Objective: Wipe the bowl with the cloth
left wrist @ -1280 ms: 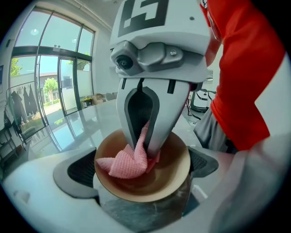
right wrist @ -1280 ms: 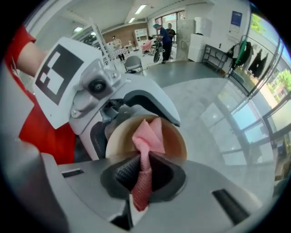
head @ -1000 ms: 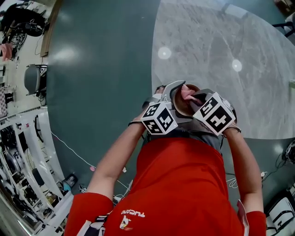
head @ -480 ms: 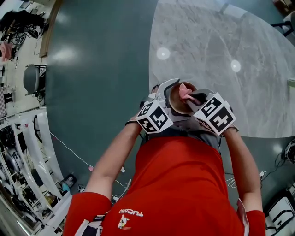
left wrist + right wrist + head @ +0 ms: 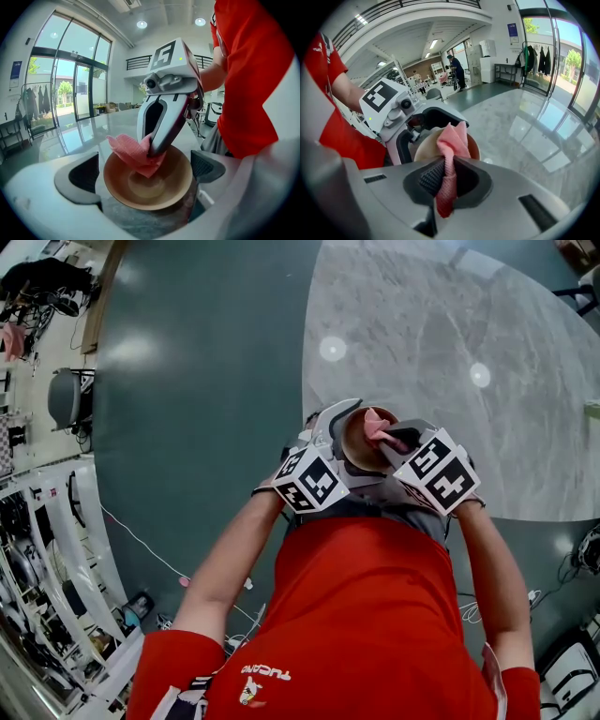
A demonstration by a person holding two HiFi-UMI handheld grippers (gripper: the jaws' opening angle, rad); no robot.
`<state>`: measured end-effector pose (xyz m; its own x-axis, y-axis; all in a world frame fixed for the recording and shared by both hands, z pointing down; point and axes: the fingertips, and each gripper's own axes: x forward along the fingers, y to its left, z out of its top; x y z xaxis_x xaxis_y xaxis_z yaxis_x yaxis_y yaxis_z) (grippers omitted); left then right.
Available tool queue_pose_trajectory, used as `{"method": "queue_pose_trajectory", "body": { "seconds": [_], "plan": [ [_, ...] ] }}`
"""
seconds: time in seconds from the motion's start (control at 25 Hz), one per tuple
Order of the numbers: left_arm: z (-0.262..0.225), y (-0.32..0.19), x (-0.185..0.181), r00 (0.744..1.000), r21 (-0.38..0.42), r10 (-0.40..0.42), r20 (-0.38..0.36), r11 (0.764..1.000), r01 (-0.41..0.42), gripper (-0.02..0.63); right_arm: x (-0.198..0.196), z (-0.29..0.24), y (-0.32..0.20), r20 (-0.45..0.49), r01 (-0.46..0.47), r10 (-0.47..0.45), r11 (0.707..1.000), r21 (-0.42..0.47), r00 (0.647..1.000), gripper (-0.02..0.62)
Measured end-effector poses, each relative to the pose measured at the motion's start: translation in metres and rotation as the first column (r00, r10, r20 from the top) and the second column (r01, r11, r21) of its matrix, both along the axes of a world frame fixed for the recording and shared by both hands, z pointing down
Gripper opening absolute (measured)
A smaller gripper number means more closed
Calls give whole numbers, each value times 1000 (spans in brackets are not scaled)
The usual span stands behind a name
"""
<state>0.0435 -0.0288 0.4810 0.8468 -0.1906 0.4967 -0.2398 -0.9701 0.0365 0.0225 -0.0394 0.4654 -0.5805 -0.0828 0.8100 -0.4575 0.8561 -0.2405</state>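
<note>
– Left of the bowl (image 5: 154,190), what do we have?
– The left gripper (image 5: 146,171). Its jaws are spread wide, one pad at each side of the bowl's rim, gripping it. The brown bowl tips its mouth toward that gripper.
– And inside the bowl?
– A pink cloth (image 5: 133,152), bunched up and lying against the far inner wall.
– What is right of the bowl?
– The right gripper (image 5: 445,180) reaches into the bowl from above. Its jaws are narrow and clamped on the cloth, and a tail of cloth hangs out behind the pads.
</note>
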Motion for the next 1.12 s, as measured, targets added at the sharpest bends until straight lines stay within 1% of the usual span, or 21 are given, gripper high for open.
{"method": "queue_pose_trajectory", "body": {
  "seconds": [0.12, 0.28, 0.4, 0.52, 0.64, 0.72, 0.88, 1.0, 1.12],
  "plan": [
    [-8, -4, -1, 1000, -4, -21, -23, 1000, 21, 586, 1, -8, -3, 30, -7, 7, 1000, 13, 1000, 25],
    [-26, -3, -3, 997, -12, -44, -60, 999, 44, 586, 1, -26, -3, 105, -45, 42, 999, 26, 994, 25],
    [-40, -4, -4, 994, -11, -68, -83, 998, 67, 586, 5, -42, -8, 181, -86, 76, 995, 43, 981, 25],
    [-60, -10, -6, 987, 4, -107, -121, 994, 108, 584, 9, -59, -12, 263, -123, 98, 989, 81, 960, 25],
    [-81, -15, -8, 975, 19, -141, -171, 989, 146, 579, 13, -76, -12, 346, -162, 108, 978, 130, 932, 25],
    [-91, -15, -9, 967, 25, -162, -198, 985, 170, 563, 17, -88, -11, 395, -189, 111, 968, 166, 912, 25],
    [-110, -20, -15, 943, 25, -230, -241, 970, 243, 481, 27, -113, -15, 489, -264, 126, 938, 224, 863, 25],
    [-126, -22, -19, 915, 12, -290, -280, 952, 305, 428, 38, -135, -15, 560, -329, 137, 908, 258, 817, 25],
    [-144, -24, -22, 883, -1, -352, -310, 929, 370, 370, 49, -157, -14, 627, -385, 133, 878, 285, 768, 26]
  ]
}}
